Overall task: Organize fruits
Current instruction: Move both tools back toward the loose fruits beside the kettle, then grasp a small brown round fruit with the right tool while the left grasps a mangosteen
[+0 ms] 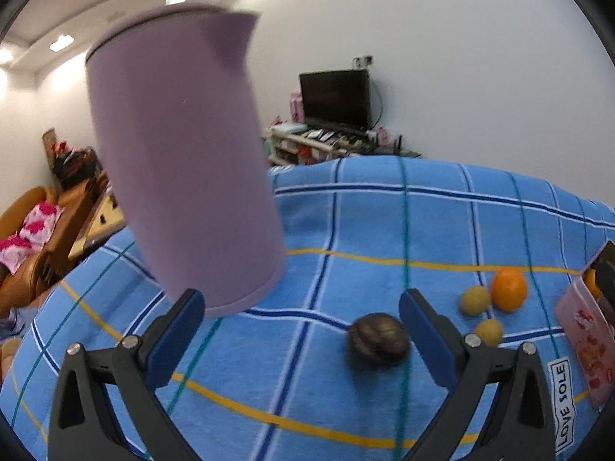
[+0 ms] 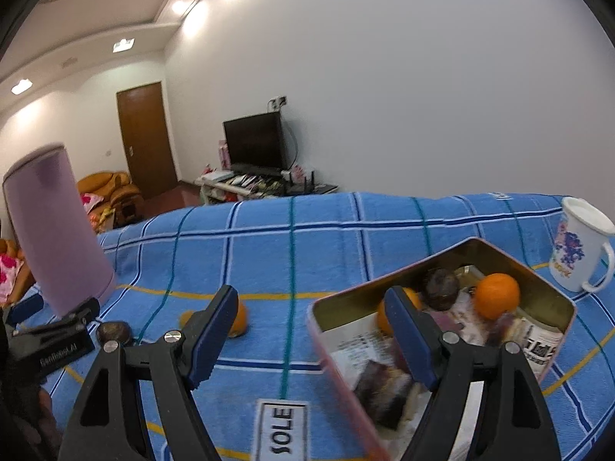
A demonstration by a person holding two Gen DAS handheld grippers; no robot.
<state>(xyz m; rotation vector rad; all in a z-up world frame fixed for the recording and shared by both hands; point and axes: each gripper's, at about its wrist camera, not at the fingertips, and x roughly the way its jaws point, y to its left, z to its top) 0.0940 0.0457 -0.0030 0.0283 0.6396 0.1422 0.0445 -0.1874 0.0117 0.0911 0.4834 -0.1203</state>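
- Black arms with blue pads filled the bottom of the left wrist view: the left gripper (image 1: 301, 309) stood wide, nothing pressed between its pads.
- Between those fingers, on the blue plaid cloth (image 1: 346, 230), lay a dark brown round fruit (image 1: 378, 340), close to the right-hand pad and somewhat blurred.
- Just past that pad sat two small yellow fruits (image 1: 476, 299), one farther and one nearer, and an orange (image 1: 509, 289) right beside the farther one.
- A tall lilac jug (image 1: 184, 153) with a spout stood on the cloth beyond the left-hand pad, looming large in that view.
- At the right edge of the same view showed a corner of the pink tin (image 1: 584, 342).
- From the right wrist view, the right gripper (image 2: 313, 319) was also spread wide and held nothing; its right-hand finger (image 2: 409, 336) hung over the open tin (image 2: 326, 342).
- Inside the tin lay an orange (image 2: 497, 295), a dark round fruit (image 2: 441, 288), a second orange (image 2: 384, 320) partly hidden by the pad, and some printed packets, too blurred to read.
- Behind the left-hand finger peeked another orange (image 2: 240, 320) on the cloth.
- A white mug (image 2: 580, 247) with a floral print stood upright on the cloth beyond the tin.
- Far left in that view appeared the lilac jug and the left gripper's body, with a dark fruit beside it.
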